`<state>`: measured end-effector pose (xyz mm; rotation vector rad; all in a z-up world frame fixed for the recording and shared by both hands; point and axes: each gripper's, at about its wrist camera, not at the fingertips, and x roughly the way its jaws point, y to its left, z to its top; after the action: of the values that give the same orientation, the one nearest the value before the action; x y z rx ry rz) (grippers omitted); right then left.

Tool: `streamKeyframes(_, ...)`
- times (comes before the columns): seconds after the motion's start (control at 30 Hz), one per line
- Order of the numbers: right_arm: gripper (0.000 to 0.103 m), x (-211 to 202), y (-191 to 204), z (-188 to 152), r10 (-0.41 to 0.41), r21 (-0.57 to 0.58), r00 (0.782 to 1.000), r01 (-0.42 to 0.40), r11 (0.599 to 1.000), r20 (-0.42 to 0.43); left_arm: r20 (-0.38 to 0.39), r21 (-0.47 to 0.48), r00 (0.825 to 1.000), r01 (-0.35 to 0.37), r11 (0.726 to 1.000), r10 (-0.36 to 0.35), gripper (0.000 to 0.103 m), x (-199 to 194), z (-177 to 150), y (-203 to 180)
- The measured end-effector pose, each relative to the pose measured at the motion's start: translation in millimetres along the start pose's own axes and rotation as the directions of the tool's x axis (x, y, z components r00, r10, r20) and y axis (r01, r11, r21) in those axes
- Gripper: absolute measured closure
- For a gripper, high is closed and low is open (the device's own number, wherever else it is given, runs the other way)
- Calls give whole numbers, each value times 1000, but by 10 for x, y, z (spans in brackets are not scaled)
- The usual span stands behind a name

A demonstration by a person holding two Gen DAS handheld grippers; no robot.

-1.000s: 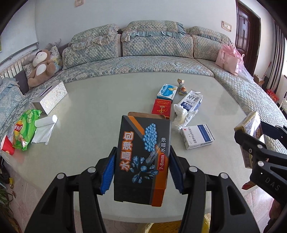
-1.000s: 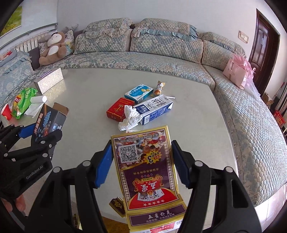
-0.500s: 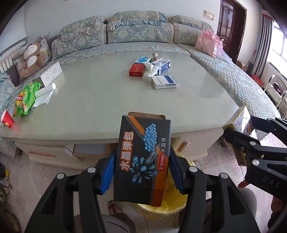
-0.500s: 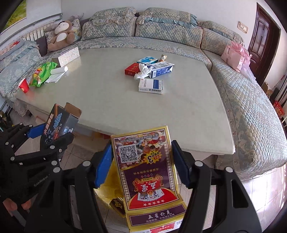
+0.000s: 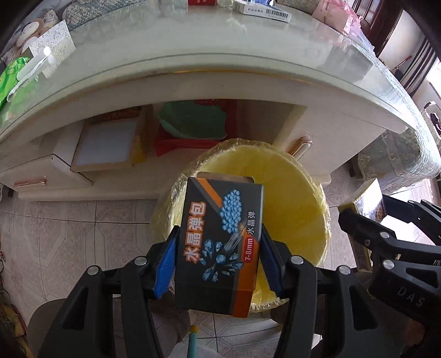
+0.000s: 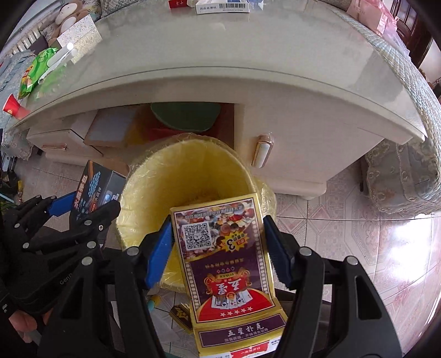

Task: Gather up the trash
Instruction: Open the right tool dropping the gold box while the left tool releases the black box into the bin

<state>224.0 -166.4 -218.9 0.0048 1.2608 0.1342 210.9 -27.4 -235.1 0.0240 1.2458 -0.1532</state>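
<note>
Far left on the table (image 6: 248, 57) you've got a red paper cup (image 6: 11, 105), a green snack bag (image 6: 34, 71) and a silvery tissue box (image 6: 80, 34) sitting along the edge, with a teddy bear (image 6: 67, 15) on the sofa behind them. Next over, your left gripper (image 5: 217, 247) is pinching the black and orange box (image 5: 220, 242), blue pads pressed flat against both of its sides, open flap pointing away from you. It's hanging right over the near rim of the bin (image 5: 297, 192), which is lined with a yellow bag and stands on the tiled floor just in front of the table's cabinet. Inside the open shelf behind the bin there's a green basin (image 5: 193, 121) sitting in a red basket (image 5: 165, 140). Moving right, your right gripper (image 6: 220, 247) is clamped on the playing card box (image 6: 223, 253), gold and purple with a QR code near the far end, and it's held above the near right part of the bin's rim. Up at the far edge of the table there's a white medicine box (image 6: 222, 7) with a barcode and a red pack (image 6: 177, 4) just left of it. Far right, a pink bag (image 6: 369, 12) rests on the sofa.
</note>
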Motion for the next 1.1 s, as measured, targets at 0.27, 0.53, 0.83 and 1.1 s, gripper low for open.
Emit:
streamKeyframes(0.27, 40, 492, -84, 124, 8, 10, 999, -7, 1000, -50, -84, 21, 996, -16, 1000, 18, 49, 465, 20, -64)
streamKeyframes(0.53, 40, 697, -92, 134, -12, -8, 997, 11, 1000, -80, -112, 25, 993, -35, 999, 38, 49, 660, 37, -5)
streamKeyframes(0.83, 39, 799, -107, 145, -9, -8, 996, 9, 1000, -87, -119, 27, 992, -46, 999, 49, 48, 743, 58, 14)
streamKeyframes(1.1, 39, 787, -100, 152, -12, -12, 997, 11, 1000, -78, -98, 24, 992, -72, 997, 74, 32, 687, 79, 46)
